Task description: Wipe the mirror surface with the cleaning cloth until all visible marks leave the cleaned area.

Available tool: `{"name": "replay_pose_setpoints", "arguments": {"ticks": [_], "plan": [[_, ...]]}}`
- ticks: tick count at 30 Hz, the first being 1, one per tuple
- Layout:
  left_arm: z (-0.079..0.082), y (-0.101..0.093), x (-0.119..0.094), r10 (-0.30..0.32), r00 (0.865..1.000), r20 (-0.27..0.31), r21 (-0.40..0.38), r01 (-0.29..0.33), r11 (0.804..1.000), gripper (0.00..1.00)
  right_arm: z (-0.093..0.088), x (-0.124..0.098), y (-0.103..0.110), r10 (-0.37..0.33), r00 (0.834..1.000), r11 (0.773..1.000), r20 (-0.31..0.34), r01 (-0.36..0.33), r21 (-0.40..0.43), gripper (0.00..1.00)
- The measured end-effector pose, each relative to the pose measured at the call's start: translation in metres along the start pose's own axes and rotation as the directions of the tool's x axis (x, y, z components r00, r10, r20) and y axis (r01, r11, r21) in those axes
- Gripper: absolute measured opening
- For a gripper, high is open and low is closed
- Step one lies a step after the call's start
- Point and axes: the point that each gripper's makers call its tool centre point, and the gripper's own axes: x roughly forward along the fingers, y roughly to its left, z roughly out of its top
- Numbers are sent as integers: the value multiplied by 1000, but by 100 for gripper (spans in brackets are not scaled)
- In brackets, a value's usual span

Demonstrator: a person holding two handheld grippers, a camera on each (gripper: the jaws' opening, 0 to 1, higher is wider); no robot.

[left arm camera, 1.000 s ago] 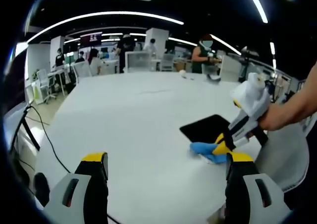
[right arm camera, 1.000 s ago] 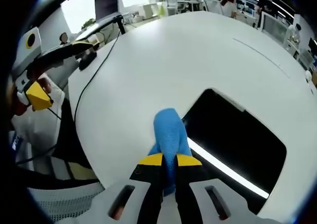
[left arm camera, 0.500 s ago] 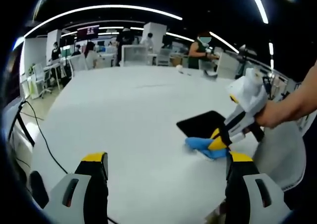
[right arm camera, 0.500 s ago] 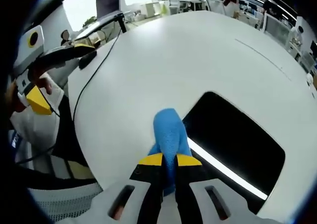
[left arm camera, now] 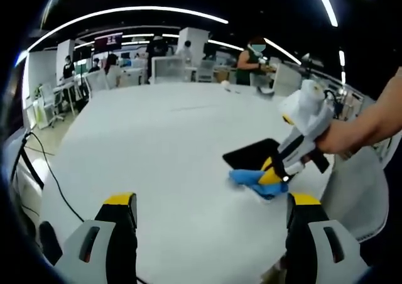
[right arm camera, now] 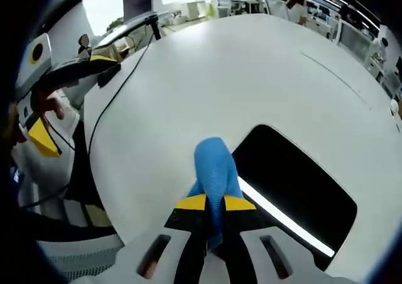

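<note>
Cloth (right arm camera: 215, 171) is the thing to think about first. It is blue, soft and floppy, and it looks very light. It bunches up into a hump, so it will bend and fold when pushed. It lies on the white table (right arm camera: 207, 76), just beside the near edge of the mirror (right arm camera: 295, 190), maybe touching that edge.

The right gripper (right arm camera: 215, 203) has its yellow-tipped jaws pinched tight on the near end of the cloth, with the rest of the cloth sticking out in front. That looks like a good place to hold it, since the free end can lie flat and rub the glass. In the left gripper view the same gripper (left arm camera: 271, 174) comes in from the right, held by a hand (left arm camera: 336, 139), pressing the cloth (left arm camera: 250, 180) down next to the mirror (left arm camera: 254, 156).

The mirror is flat, dark and shiny, with a bright line of light in it. It is likely hard, slippery and easy to break, so the push should be gentle. I cannot tell if marks are on it.

The left gripper (left arm camera: 210, 202) is wide open and holds nothing. It hangs over the table, well apart from the mirror
</note>
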Motion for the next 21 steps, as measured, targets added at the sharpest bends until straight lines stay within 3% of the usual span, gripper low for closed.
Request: {"name": "replay_pose_setpoints", "arguments": {"ticks": [11, 21], "plan": [[4, 6, -1, 17, 1000, 2, -24, -17, 1000, 100, 12, 5, -16, -8, 1000, 1000, 0, 8, 8, 2], [2, -1, 1, 2, 1000, -7, -13, -2, 1000, 100, 18, 8, -26, -10, 1000, 1000, 0, 10, 7, 2]]}}
